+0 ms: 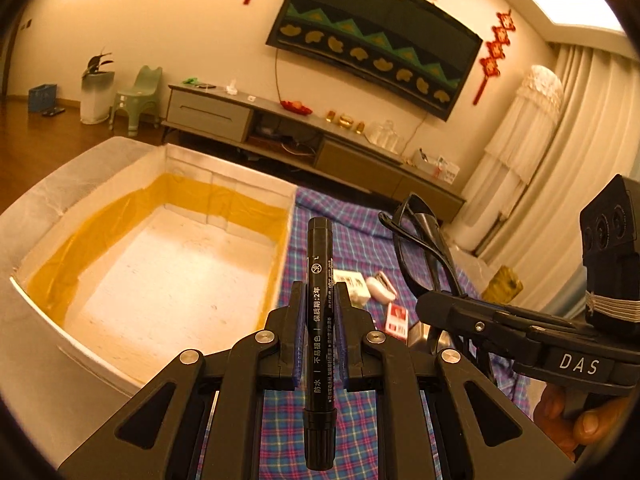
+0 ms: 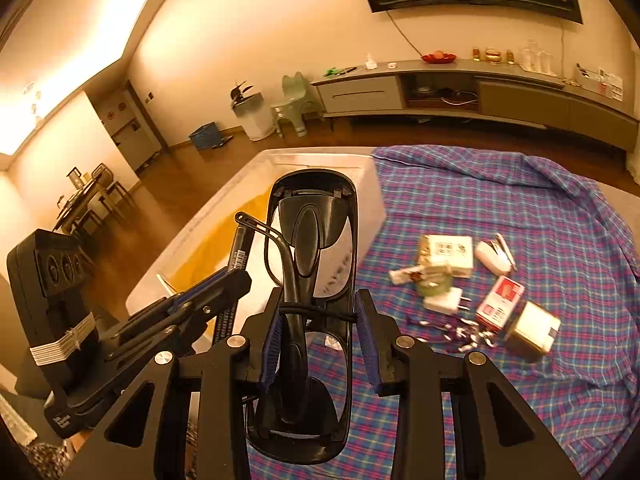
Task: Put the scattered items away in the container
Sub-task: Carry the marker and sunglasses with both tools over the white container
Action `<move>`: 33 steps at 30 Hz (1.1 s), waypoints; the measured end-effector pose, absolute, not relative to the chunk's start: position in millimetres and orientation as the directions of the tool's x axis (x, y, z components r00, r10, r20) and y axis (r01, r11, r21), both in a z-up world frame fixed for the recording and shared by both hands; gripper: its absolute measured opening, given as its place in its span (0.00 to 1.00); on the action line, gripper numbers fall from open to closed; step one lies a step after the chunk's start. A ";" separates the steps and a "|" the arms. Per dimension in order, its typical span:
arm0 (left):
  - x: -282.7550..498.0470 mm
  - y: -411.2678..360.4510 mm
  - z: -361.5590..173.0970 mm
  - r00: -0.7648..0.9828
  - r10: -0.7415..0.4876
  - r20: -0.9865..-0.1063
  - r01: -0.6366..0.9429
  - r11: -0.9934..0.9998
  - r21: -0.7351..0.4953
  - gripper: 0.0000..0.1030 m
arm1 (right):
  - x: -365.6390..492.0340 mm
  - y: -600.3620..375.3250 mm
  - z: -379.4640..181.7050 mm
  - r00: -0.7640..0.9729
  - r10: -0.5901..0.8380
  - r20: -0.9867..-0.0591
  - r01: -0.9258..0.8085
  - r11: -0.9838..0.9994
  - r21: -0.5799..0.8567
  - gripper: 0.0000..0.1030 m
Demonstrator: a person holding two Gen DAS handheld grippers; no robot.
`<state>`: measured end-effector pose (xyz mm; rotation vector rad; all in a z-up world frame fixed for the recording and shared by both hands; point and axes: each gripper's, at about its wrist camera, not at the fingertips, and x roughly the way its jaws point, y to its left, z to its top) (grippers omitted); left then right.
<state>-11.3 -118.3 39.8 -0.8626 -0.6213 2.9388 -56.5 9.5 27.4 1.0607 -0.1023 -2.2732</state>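
While both tools hover beside the white foam container [image 1: 132,264], the left hand-held gripper [image 1: 319,300] is closed on a black marker [image 1: 319,320], and the right hand-held gripper [image 2: 320,316] clamps black sunglasses [image 2: 310,280] by their folded arms. Probably the glasses could slip, because the grip is narrow. Marker print reads "防水" and "保质期:2年"; "DAS" is on the right tool. Other items lie ahead-right on the plaid cloth [image 2: 520,200].
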 end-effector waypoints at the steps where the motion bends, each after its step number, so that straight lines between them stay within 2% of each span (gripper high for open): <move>1: -11.5 -122.1 41.0 -0.849 0.122 -0.514 0.098 -0.920 -0.380 0.13 | -57.8 5.0 29.5 -0.482 -0.568 -0.667 0.508 -0.802 0.316 0.35; 14: -25.2 -189.0 42.6 -0.843 0.091 -0.531 0.182 -0.879 -0.440 0.13 | -84.2 -58.6 52.1 -0.453 -0.595 -0.664 0.584 -0.761 0.284 0.35; 33: -90.2 -249.0 34.1 -0.753 0.106 -0.650 0.227 -0.885 -0.407 0.13 | -150.6 -120.9 31.4 -0.401 -0.563 -0.723 0.588 -0.763 0.268 0.35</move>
